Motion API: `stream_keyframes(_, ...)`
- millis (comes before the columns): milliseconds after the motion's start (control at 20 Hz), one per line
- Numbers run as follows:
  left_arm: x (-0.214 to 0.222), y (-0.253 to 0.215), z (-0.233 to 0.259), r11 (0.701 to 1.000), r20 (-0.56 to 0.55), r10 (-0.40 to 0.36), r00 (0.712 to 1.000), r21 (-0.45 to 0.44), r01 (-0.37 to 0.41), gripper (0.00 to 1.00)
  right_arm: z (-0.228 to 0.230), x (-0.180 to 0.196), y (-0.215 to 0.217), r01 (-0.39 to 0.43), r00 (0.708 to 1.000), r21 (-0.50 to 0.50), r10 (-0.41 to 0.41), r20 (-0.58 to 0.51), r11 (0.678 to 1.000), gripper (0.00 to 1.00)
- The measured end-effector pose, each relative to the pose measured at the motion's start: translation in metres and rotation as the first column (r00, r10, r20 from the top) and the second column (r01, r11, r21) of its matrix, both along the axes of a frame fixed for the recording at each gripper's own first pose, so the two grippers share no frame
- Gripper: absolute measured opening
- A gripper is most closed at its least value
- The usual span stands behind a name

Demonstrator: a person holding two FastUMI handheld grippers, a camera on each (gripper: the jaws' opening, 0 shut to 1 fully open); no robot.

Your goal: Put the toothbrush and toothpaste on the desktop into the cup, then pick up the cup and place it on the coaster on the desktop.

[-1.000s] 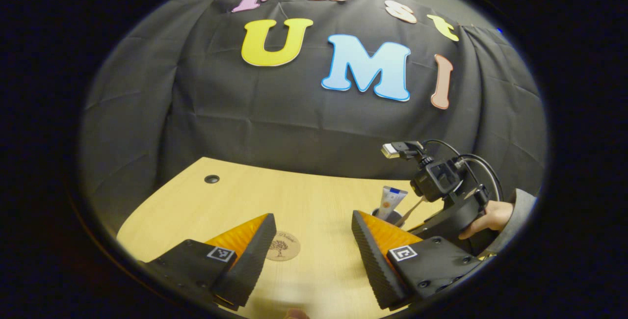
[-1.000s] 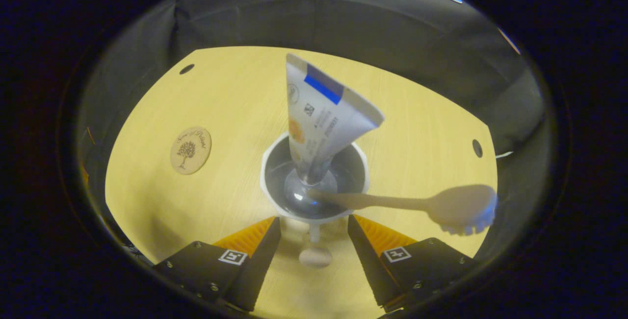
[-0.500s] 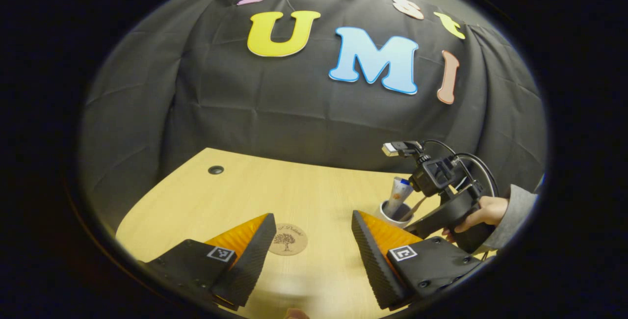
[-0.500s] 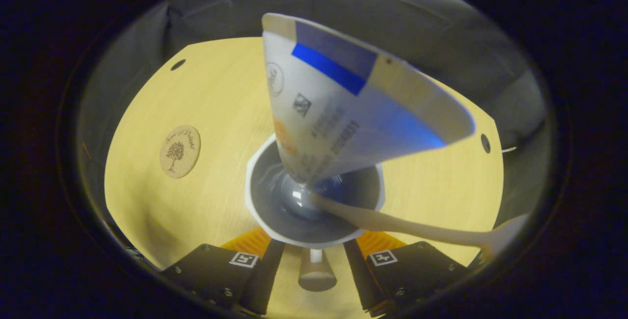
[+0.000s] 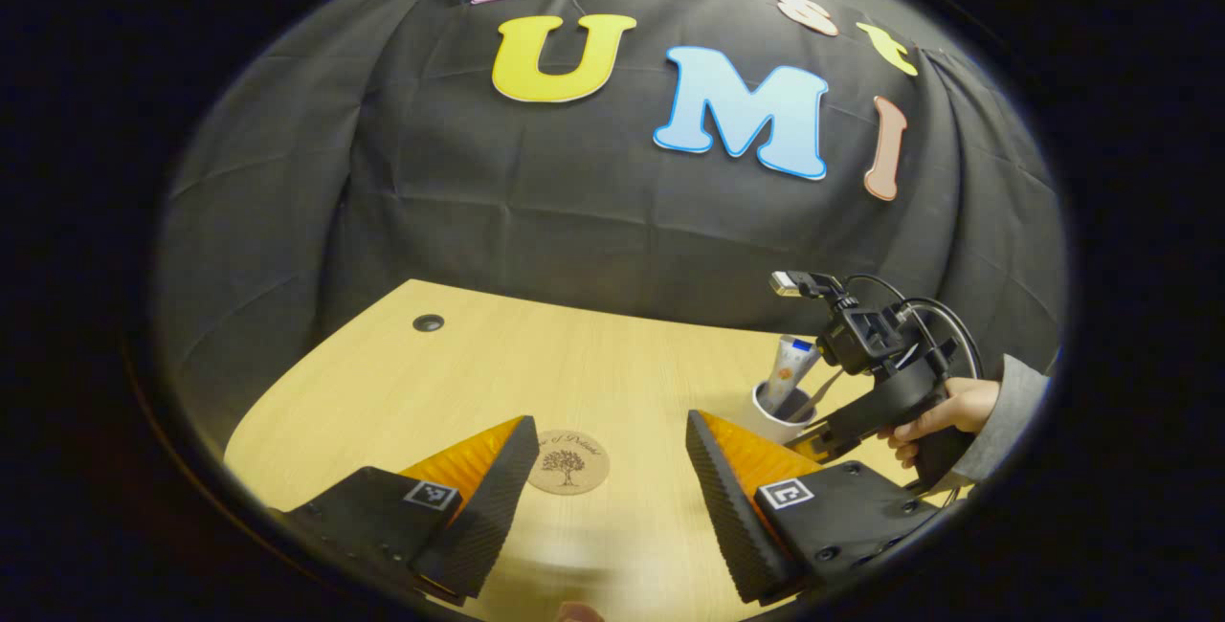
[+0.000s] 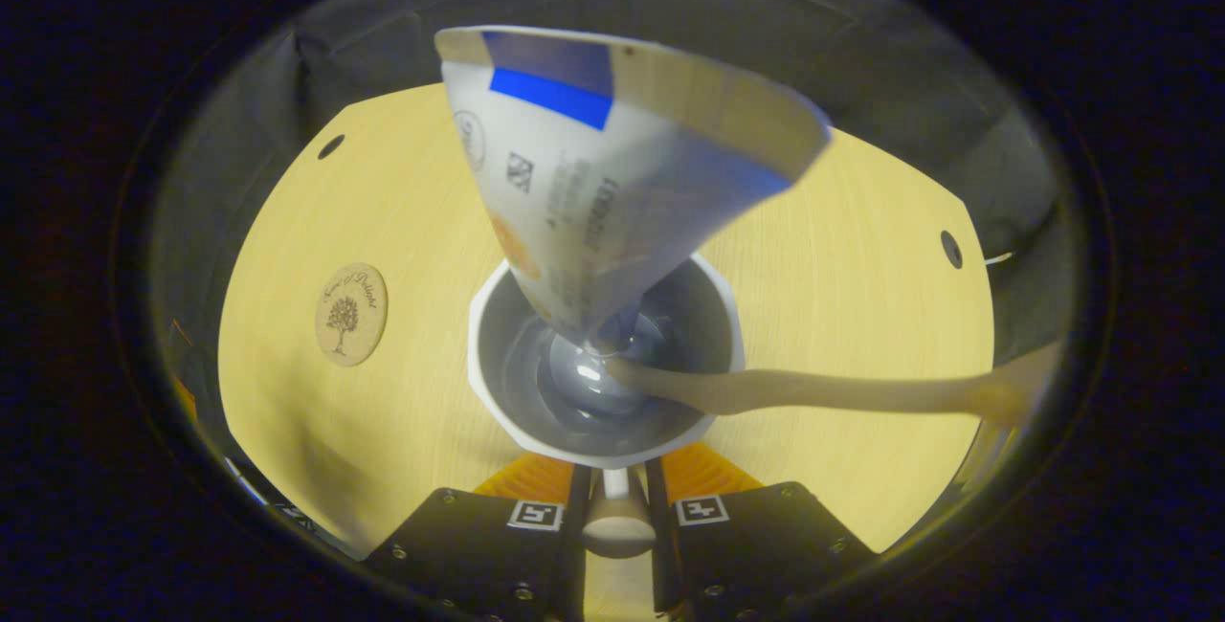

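Observation:
A white cup (image 6: 483, 354) stands upright on the wooden table (image 6: 842, 249), holding a white toothpaste tube (image 6: 593, 182) and a wooden toothbrush (image 6: 842, 392) that leans out to the right. My right gripper (image 6: 617, 507) is shut on the cup's handle (image 6: 617, 522). The round wooden coaster (image 6: 351, 314) lies to the cup's left. In the left gripper view, my left gripper (image 5: 610, 419) hangs open and empty above the coaster (image 5: 568, 461). The cup (image 5: 770, 423) and tube (image 5: 792, 368) are farther right.
A person's hand (image 5: 943, 411) in a grey sleeve holds the right gripper's body. The table has cable holes at the back left (image 5: 428, 322) and at the right (image 6: 950, 249). Black cloth walls the booth behind the table.
My right gripper came down toward the cup and its fingers closed from wide apart onto the handle. The left gripper stayed open and shifted slightly.

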State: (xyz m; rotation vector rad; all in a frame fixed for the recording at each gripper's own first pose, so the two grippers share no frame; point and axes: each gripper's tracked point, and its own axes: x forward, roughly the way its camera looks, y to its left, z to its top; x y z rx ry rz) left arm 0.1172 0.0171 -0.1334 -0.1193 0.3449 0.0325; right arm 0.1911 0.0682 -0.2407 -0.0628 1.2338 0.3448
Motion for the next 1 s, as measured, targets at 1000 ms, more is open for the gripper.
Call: stream_keyframes(1000,-0.032,0.072,0.010,0.997,0.023,0.074,0.997,-0.023,-0.073,0.98,0.007,0.010,0.009,-0.078,0.995,0.058,0.074,0.060,0.995,0.25)
